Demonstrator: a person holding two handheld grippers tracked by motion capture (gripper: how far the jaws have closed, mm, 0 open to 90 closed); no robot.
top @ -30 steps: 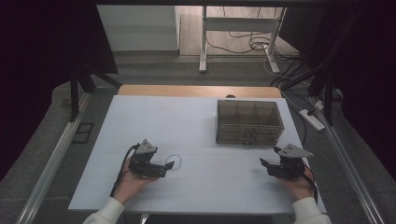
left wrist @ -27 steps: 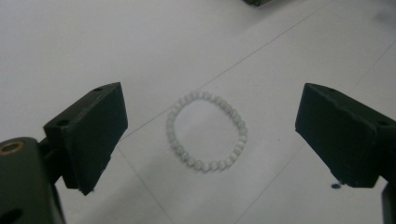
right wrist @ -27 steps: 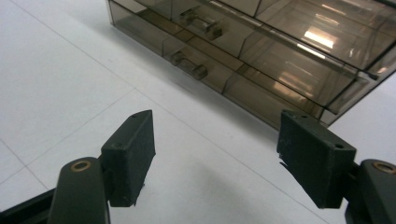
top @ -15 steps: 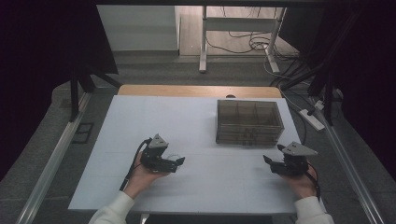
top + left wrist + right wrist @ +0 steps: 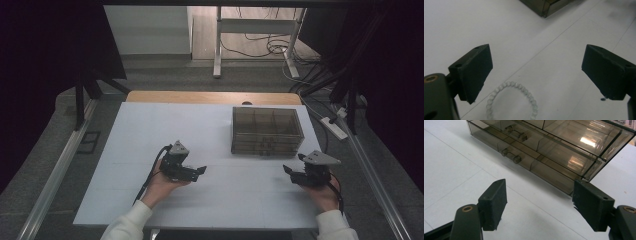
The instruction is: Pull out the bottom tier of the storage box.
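Approach step: I hold the left gripper (image 5: 536,72) released, the bead bracelet (image 5: 511,101) lying untouched on the table just below and between its fingers; next I must lower and close, while the right gripper (image 5: 539,203) waits released before the drawer box (image 5: 554,147).

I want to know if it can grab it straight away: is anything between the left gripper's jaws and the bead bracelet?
No. In the left gripper view the bead bracelet lies on bare white table, just below the open left gripper; nothing is in between.
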